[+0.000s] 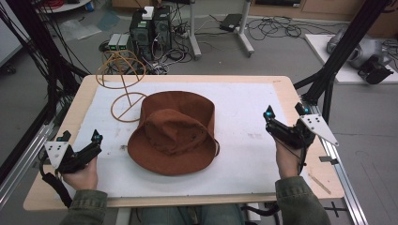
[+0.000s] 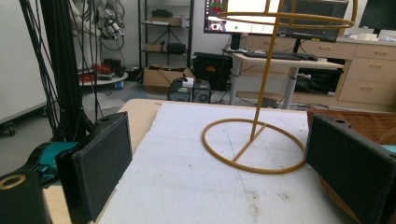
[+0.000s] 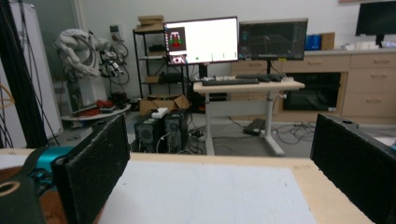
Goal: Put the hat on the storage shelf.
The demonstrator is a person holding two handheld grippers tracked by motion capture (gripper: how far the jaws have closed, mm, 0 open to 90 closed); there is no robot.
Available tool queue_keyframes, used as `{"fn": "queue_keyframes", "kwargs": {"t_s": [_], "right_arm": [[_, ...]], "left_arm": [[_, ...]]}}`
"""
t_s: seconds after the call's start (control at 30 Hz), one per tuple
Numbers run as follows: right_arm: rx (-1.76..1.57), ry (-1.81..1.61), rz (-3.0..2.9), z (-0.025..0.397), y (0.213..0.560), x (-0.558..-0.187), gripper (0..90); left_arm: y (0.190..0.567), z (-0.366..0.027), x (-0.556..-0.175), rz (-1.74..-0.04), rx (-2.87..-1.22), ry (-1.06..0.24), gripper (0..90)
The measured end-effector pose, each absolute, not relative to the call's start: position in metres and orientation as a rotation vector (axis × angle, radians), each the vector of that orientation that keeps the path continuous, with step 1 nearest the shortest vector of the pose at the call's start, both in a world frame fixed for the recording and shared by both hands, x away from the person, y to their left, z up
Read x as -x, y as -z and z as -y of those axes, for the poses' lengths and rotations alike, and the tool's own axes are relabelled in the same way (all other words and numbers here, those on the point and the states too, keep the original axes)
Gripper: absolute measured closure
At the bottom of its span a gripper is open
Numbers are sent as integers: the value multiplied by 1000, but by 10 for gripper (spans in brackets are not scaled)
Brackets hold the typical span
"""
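A brown brimmed hat (image 1: 174, 132) lies crown-up in the middle of the desk (image 1: 291, 86), on a white sheet (image 1: 244, 108), its far left brim just beside the ring base of a wire hat stand (image 1: 123, 84) that rises toward the far left corner. The hat looks like soft fabric: the dented crown suggests it is light, floppy and likely to sag or fold where pinched. The brim edge is probably the best hold, one side for each hand, since the crown would collapse. The left hand-held gripper (image 1: 80, 151) rests near the left edge and the right hand-held gripper (image 1: 287, 123) near the right edge, both with jaws spread wide and empty, well apart from the hat.
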State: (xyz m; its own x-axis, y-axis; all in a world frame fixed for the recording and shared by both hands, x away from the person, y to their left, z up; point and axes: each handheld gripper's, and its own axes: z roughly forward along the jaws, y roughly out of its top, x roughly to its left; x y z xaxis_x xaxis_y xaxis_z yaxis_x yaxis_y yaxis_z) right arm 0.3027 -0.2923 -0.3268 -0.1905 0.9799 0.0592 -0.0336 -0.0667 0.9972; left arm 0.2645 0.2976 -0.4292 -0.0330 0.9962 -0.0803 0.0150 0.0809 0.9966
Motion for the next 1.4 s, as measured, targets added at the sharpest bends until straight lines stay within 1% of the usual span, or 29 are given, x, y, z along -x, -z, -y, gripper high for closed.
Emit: {"fn": "queue_keyframes", "kwargs": {"t_s": [0.13,0.17,0.23,0.3,0.5,0.73,0.8,0.93,1.03,1.27,1.4], "right_arm": [[-1103,-1438,-1346,281,309,-311,43],[-1103,-1438,-1346,281,309,-311,43],[-1075,-1461,-1430,269,302,-321,43],[-1059,-1467,-1456,265,300,-324,43],[-1005,-1522,-1562,233,288,-343,43],[-972,-1556,-1609,205,284,-358,43],[-967,-1574,-1647,189,286,-366,43],[-972,-1607,-1710,176,291,-377,43],[-887,-1661,-1846,162,301,-391,45],[-727,-1714,-2040,150,320,-411,44],[-632,-1648,-2179,148,330,-415,44]], "left_arm": [[427,-297,-263,-1277,-1136,-1163,78],[426,-297,-263,-1274,-1134,-1163,78],[425,-297,-263,-1269,-1130,-1159,78],[426,-296,-263,-1268,-1132,-1154,78],[426,-297,-264,-1276,-1128,-1145,78],[426,-299,-264,-1281,-1127,-1149,78],[427,-299,-264,-1282,-1129,-1147,78],[427,-300,-265,-1287,-1129,-1140,78],[427,-300,-265,-1285,-1130,-1139,78],[429,-299,-266,-1290,-1133,-1125,78],[428,-300,-266,-1289,-1128,-1124,78]]}}
